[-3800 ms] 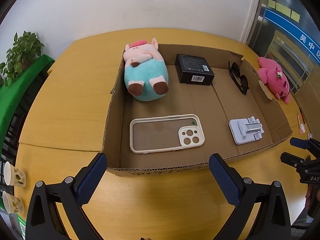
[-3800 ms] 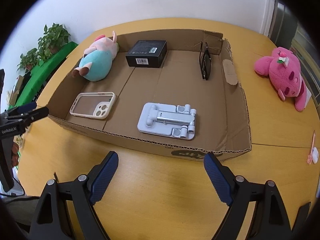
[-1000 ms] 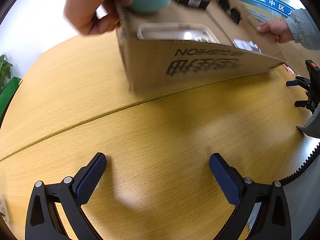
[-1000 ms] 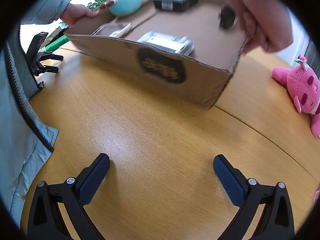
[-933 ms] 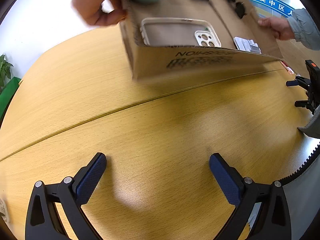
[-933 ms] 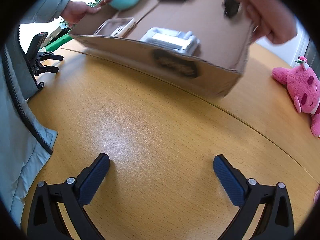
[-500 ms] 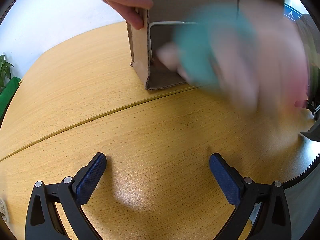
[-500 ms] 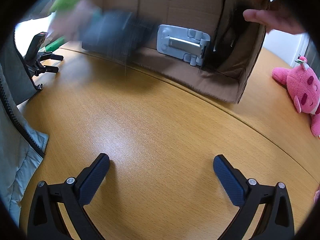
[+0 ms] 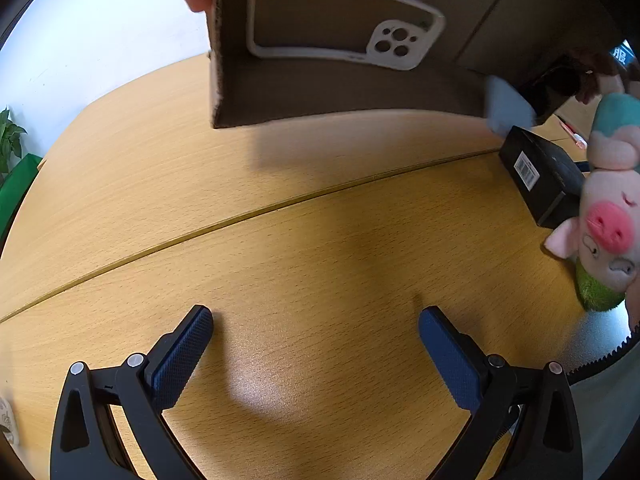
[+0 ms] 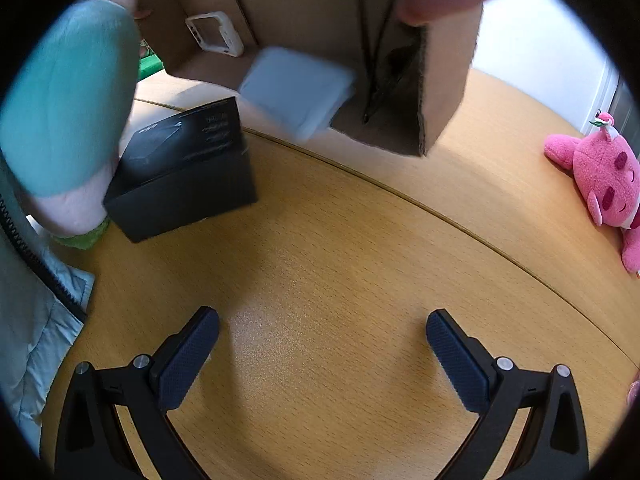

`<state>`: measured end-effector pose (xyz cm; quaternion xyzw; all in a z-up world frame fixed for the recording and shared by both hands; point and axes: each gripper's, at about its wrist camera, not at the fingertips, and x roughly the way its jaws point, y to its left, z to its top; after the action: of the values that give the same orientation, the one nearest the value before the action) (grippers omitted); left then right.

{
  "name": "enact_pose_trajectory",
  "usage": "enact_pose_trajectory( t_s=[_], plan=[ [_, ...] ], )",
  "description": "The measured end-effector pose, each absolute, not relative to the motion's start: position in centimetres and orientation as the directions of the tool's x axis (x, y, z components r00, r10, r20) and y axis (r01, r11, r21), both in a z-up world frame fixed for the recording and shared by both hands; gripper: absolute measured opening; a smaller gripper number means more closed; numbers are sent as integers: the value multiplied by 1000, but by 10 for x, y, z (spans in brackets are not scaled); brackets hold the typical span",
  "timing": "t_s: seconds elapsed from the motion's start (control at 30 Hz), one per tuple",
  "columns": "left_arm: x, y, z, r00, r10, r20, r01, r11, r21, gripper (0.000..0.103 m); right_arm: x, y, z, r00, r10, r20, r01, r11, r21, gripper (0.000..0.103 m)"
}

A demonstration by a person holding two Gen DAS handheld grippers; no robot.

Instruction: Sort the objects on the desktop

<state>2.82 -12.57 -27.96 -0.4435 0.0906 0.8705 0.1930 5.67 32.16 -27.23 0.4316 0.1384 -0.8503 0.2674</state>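
Observation:
A person's hands tip a cardboard box [image 9: 320,92] [image 10: 444,80] steeply over the wooden table. A white phone case [image 9: 344,24] [image 10: 216,34] still clings inside it, and dark sunglasses [image 10: 384,80] hang in a corner. A grey-white phone stand [image 10: 296,92] [image 9: 506,106] is blurred at the box's lower edge. A black box [image 9: 540,176] [image 10: 184,168] and a pig plush [image 9: 608,216] [image 10: 68,100] lie on the table. My left gripper [image 9: 316,340] and right gripper [image 10: 322,342] are both open over bare table, holding nothing.
A pink plush [image 10: 600,184] lies on the table at the right. A person's pale jacket [image 10: 32,328] is at the left edge. A green plant [image 9: 10,140] stands beyond the table's far left edge.
The box was lifted by hand and tipped up toward vertical. The pig plush and black box fell out onto the table; the stand is sliding out. Both grippers stayed still.

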Motion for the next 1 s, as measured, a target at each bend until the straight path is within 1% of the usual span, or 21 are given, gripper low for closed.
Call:
enact_pose_trajectory(
  t_s=[1.0],
  plan=[
    [27,-132,-275,-530,260,-807,-422,-906,-14,103,53,322,-265,-484,-336,-808,575,-818,-4,103]
  ],
)
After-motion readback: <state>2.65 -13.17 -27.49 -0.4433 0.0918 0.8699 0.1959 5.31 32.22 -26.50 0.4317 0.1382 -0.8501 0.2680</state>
